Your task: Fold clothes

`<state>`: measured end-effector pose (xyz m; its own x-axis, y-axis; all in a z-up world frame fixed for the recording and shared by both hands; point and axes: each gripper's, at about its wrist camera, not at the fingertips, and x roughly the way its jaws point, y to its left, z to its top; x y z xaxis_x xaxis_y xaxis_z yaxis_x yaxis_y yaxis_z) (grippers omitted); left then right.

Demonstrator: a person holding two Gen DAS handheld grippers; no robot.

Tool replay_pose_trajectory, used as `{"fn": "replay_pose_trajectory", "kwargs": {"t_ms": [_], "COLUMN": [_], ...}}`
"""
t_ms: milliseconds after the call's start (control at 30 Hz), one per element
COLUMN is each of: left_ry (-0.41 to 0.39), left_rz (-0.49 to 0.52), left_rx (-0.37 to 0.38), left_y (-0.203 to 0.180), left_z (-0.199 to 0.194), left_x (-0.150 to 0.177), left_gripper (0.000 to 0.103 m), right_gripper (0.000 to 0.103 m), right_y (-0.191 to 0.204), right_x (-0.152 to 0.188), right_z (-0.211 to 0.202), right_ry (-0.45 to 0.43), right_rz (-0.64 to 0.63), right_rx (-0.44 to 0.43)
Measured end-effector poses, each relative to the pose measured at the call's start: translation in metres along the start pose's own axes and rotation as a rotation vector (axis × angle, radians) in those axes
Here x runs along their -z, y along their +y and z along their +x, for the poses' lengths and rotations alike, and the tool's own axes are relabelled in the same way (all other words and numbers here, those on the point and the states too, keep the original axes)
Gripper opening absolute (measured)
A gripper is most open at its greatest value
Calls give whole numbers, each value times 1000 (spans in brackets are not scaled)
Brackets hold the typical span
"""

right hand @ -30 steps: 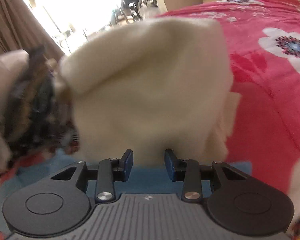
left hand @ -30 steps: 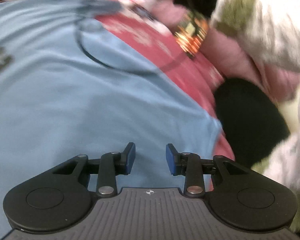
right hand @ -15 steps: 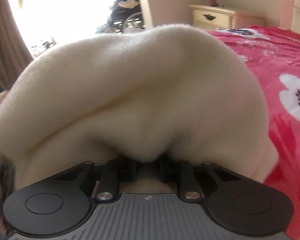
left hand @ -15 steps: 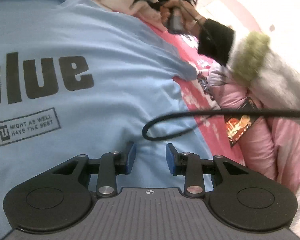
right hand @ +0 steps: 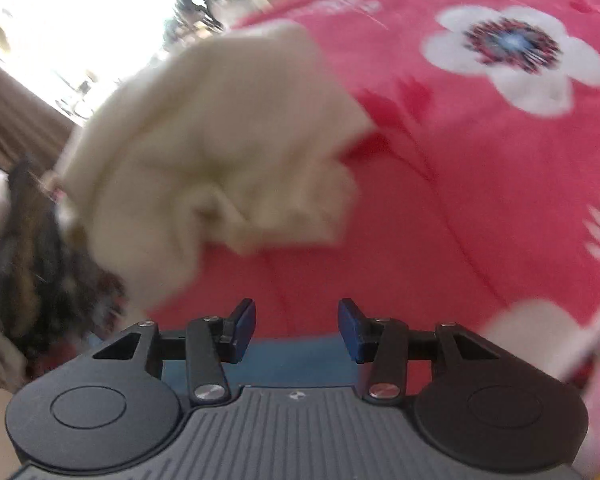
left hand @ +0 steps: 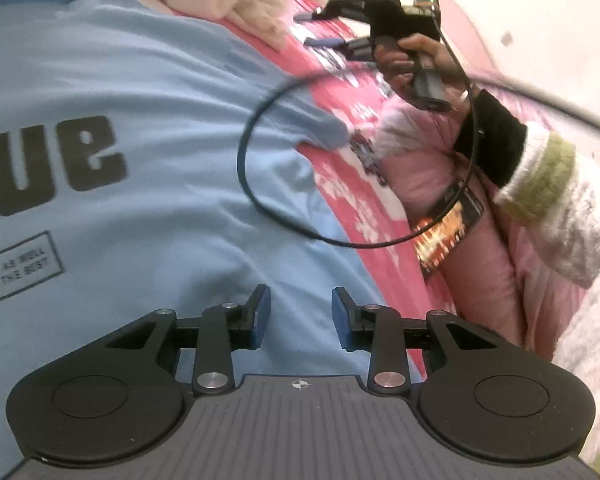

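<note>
We are holding the left tongs (left hand: 299, 318) spread over the blue shirt (left hand: 148, 168), with nothing between the pads. The shirt is lying flat on the bed (right hand: 480, 184), print side up, covering the left and centre of the left wrist view. Its sleeve (left hand: 324, 132) is ending in a point on the red bedspread.

A black cable (left hand: 244, 160) is looping in front of the sleeve and crossing the view toward the right edge; it is standing between the left tongs and the sleeve.

We are holding the right tongs (left hand: 320, 30) above the bedspread beyond the sleeve, gripped by the right hand (left hand: 412, 60). Their jaws are opening, and nothing is lying between them; in the right wrist view only bedspread and a strip of blue cloth are showing past the pads.

A cream garment (right hand: 220, 152) is lying crumpled on the bed, apart from the right tongs, up and left of them in the right wrist view. A dark patterned garment (right hand: 32, 248) is sitting just beside it at the left edge, blurred.

A pink padded garment (left hand: 480, 272) with a tag (left hand: 448, 236) is lying right of the shirt, under the person's furry sleeve (left hand: 560, 200).
</note>
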<state>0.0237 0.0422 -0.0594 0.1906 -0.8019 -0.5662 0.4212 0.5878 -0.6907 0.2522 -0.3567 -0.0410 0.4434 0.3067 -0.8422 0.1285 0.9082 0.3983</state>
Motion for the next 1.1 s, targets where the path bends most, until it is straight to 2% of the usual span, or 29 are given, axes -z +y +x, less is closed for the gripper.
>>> {"fn": "replay_pose_trajectory", "kwargs": {"t_ms": [100, 167, 233, 333, 367, 400, 500, 633, 767, 867, 933, 967, 1000, 1067, 1100], "left_ry": [0, -15, -44, -97, -121, -147, -197, -241, -231, -228, -228, -231, -233, -234, -235], "left_rz": [13, 27, 33, 26, 8, -11, -49, -7, -5, 40, 52, 53, 55, 61, 59], "left_rx": [-6, -29, -79, -166, -199, -231, -386, -519, -562, -581, -584, -579, -575, -565, -559], "left_y": [-8, -13, -14, -14, -12, -10, -2, 3, 17, 16, 16, 16, 17, 19, 20], "left_z": [-2, -5, -9, -17, -19, -22, -22, -5, 18, 24, 24, 24, 23, 22, 21], "left_x": [0, 0, -1, -6, -9, -14, -34, -60, -75, -75, -74, -73, -72, -72, -72], "left_gripper": [33, 33, 33, 33, 33, 33, 33, 33, 33, 33, 34, 34, 34, 34, 34], "right_gripper": [48, 48, 44, 18, 4, 3, 3, 3, 3, 3, 9, 22, 27, 29, 28], "right_y": [-7, -7, -9, -11, -11, -7, 6, 25, 38, 41, 40, 40, 39, 40, 43], "right_x": [11, 18, 23, 23, 24, 24, 23, 15, 12, 13, 16, 16, 15, 13, 14], "right_z": [12, 16, 17, 17, 17, 16, 8, 11, 34, 54, 58, 56, 52, 40, 31], "right_ry": [46, 40, 20, -13, -21, -41, -131, -231, -265, -251, -272, -287, -308, -365, -393], "right_rz": [4, -15, -27, -43, -55, -80, -176, -306, -411, -450, -452, -441, -428, -399, -392], "right_rx": [-7, -6, -13, -17, -19, -14, 23, 99, 182, 241, 283, 310, 357, 436, 416]}}
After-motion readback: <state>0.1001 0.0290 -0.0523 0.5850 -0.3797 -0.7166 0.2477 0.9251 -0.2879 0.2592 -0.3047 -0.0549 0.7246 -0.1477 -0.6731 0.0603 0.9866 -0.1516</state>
